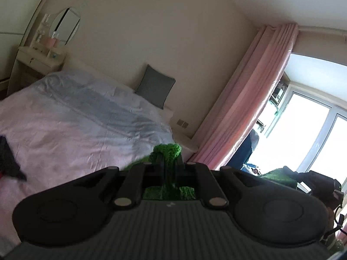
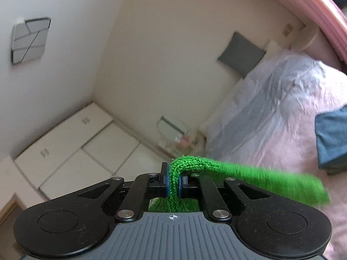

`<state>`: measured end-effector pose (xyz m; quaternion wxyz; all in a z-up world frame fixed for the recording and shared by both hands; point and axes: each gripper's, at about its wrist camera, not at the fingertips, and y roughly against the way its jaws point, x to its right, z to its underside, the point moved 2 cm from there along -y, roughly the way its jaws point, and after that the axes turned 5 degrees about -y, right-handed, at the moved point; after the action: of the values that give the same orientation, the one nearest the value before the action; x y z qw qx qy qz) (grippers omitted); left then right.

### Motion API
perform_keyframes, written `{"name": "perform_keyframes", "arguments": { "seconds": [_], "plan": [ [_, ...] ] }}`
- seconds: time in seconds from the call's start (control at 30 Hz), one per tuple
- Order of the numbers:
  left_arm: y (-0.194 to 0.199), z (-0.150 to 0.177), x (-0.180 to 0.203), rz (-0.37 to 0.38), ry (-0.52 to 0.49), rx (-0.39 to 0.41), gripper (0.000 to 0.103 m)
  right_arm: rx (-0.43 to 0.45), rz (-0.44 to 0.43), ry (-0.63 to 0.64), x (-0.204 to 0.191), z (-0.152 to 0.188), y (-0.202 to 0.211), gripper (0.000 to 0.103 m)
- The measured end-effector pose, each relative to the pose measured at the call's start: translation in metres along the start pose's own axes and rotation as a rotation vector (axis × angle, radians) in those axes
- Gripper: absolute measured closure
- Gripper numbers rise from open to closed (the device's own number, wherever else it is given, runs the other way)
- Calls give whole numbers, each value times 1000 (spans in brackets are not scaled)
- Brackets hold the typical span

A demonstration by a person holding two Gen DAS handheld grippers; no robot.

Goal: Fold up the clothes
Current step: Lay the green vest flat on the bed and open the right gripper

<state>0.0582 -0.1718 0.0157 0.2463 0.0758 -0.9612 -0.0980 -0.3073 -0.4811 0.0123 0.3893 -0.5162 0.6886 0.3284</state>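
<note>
**Q:** how's the folding going?

**A:** barely started lol. I'm pinching the green knit (image 2: 173,186) in my right gripper (image 2: 173,183), and my left gripper (image 1: 170,169) is clamping another bit of it. I'm holding it up in the air above the bed (image 1: 71,117). No fold showing, everything's left.

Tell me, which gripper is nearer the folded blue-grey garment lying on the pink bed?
Probably the right. The right gripper, shut on the green knitted garment, has the folded blue-grey garment close ahead. The left gripper, also shut on the green knit, shows no such garment.
</note>
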Motion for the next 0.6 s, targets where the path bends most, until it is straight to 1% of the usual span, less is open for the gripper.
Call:
{"name": "perform_keyframes", "arguments": {
  "seconds": [0.07,0.1,0.13,0.17,0.2,0.23,0.27,0.3,0.33,0.37,0.4,0.43,0.53,0.6],
  "plan": [
    [21,35,-8,-18,32,-58,98,-92,52,-15,21,27,19,97],
    [31,59,-15,-49,55,-108,98,-157,113,-28,36,47,30,97],
    [40,85,-24,-86,76,-173,97,-225,197,-56,55,68,42,97],
    [47,113,-32,-128,91,-261,97,-290,288,-95,77,88,53,97],
    [54,141,-41,-170,107,-349,97,-363,402,-142,102,110,65,96],
    [60,174,-53,-244,117,-463,97,-423,536,-201,130,131,77,86],
    [65,201,-64,-304,121,-552,98,-465,670,-266,157,151,90,64],
    [71,229,-75,-365,125,-640,98,-490,781,-320,182,168,104,45],
    [76,246,-83,-415,119,-697,98,-503,844,-346,198,179,112,44],
    [80,263,-91,-466,113,-753,98,-517,879,-346,208,186,116,44],
    [82,269,-97,-490,120,-770,98,-528,896,-335,215,190,115,44],
    [84,276,-104,-515,126,-788,97,-528,894,-323,217,191,112,44],
    [76,267,-113,-521,129,-770,93,-508,862,-291,218,192,105,44],
    [64,263,-114,-515,108,-763,84,-491,856,-260,226,190,94,44]
  ]
}}
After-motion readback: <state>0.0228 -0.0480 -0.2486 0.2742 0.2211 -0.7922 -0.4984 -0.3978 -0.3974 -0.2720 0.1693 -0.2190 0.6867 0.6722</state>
